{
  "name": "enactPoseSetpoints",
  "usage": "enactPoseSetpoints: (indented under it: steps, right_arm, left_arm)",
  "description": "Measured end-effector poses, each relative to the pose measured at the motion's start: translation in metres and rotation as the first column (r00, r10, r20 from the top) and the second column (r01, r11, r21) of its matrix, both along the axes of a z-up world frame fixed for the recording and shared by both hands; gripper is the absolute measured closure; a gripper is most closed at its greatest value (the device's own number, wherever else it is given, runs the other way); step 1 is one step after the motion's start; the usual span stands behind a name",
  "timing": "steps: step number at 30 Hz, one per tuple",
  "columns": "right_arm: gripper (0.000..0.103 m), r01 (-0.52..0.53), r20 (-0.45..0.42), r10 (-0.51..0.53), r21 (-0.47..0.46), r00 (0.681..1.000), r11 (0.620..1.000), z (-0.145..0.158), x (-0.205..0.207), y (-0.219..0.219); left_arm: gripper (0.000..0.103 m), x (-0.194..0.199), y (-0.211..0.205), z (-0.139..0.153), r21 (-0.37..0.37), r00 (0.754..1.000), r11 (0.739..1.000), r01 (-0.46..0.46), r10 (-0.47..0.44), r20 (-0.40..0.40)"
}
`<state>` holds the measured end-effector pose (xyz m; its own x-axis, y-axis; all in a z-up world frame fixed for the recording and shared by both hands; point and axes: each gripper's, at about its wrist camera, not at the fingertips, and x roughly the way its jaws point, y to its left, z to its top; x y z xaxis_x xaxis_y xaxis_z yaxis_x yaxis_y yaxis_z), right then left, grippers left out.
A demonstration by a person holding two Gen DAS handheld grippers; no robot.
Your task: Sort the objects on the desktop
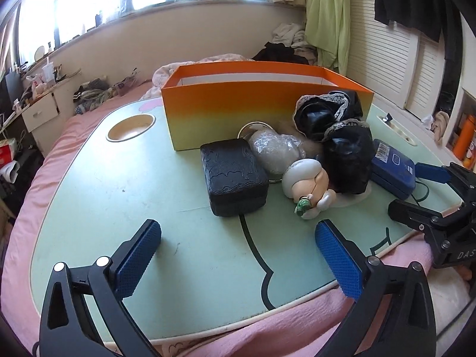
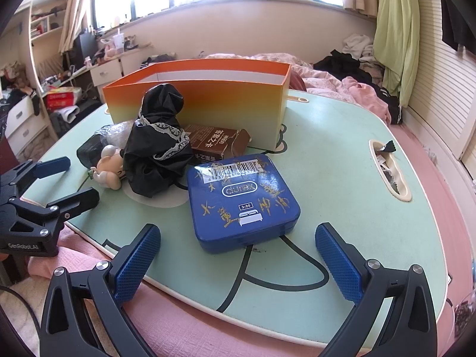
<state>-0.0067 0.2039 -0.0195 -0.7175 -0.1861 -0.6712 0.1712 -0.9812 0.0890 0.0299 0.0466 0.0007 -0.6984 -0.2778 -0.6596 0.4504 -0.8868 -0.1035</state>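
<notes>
Both grippers, left [image 1: 238, 255] and right [image 2: 238, 255], hover with fingers wide apart, holding nothing. At 12 o'clock before the right one lies a blue tin [image 2: 242, 200]; the orange box [image 2: 208, 98] stands behind it on the green table [image 2: 342, 178].

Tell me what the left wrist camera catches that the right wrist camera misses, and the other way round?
Only the left wrist view shows the round cup recess in the table and the full black textured case. Only the right wrist view shows the brown packet behind the blue tin and the tin's barcode lid. Both show the orange box, the black lace-trimmed bundle, the small figurine and the green table, with both grippers' jaws open.
</notes>
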Motion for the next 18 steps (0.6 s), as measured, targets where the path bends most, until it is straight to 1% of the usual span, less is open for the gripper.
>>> enactPoseSetpoints:
  steps: [8,9,11,12,13,15,16,17,18]
  right_arm:
    - [0.000,-0.006,0.006,0.006,-0.005,1.000,1.000,0.001,0.002,0.002]
    - [0.001,-0.011,0.008,0.011,-0.010,1.000,1.000,0.002,0.003,0.002]
    - [0.012,-0.046,0.026,0.048,-0.056,0.999,0.997,0.008,0.002,0.009]
    - [0.014,-0.061,0.036,0.064,-0.082,0.997,0.995,0.014,0.001,0.013]
    - [0.018,-0.067,0.039,0.072,-0.109,0.997,0.992,0.023,-0.001,0.020]
    - [0.022,-0.049,0.008,0.051,-0.141,0.999,0.989,0.052,-0.008,0.034]
    - [0.029,-0.036,-0.008,0.035,-0.144,0.999,0.989,0.068,-0.014,0.039]
    - [0.042,-0.031,-0.008,0.030,-0.147,1.000,0.989,0.085,-0.024,0.041]
    - [0.049,-0.037,0.010,0.039,-0.156,0.999,0.987,0.097,-0.037,0.042]
  left_arm:
    - [0.000,-0.002,0.004,0.000,-0.001,1.000,1.000,-0.006,0.006,-0.001]
    - [0.000,-0.002,0.004,0.000,-0.001,1.000,1.000,-0.006,0.006,-0.001]
    - [0.000,-0.002,0.003,0.000,-0.001,1.000,1.000,-0.007,0.007,-0.001]
    - [0.000,-0.001,0.003,0.000,-0.001,1.000,1.000,-0.007,0.007,-0.001]
    - [0.000,-0.002,0.003,-0.001,-0.001,1.000,1.000,-0.007,0.007,-0.002]
    - [0.000,-0.002,0.003,-0.001,-0.001,1.000,1.000,-0.008,0.008,-0.002]
    - [0.000,-0.002,0.004,-0.001,-0.001,1.000,1.000,-0.008,0.008,-0.002]
    - [0.000,-0.003,0.003,0.000,-0.002,1.000,1.000,-0.009,0.009,-0.002]
    - [0.000,-0.003,0.004,0.000,-0.002,1.000,1.000,-0.010,0.010,-0.002]
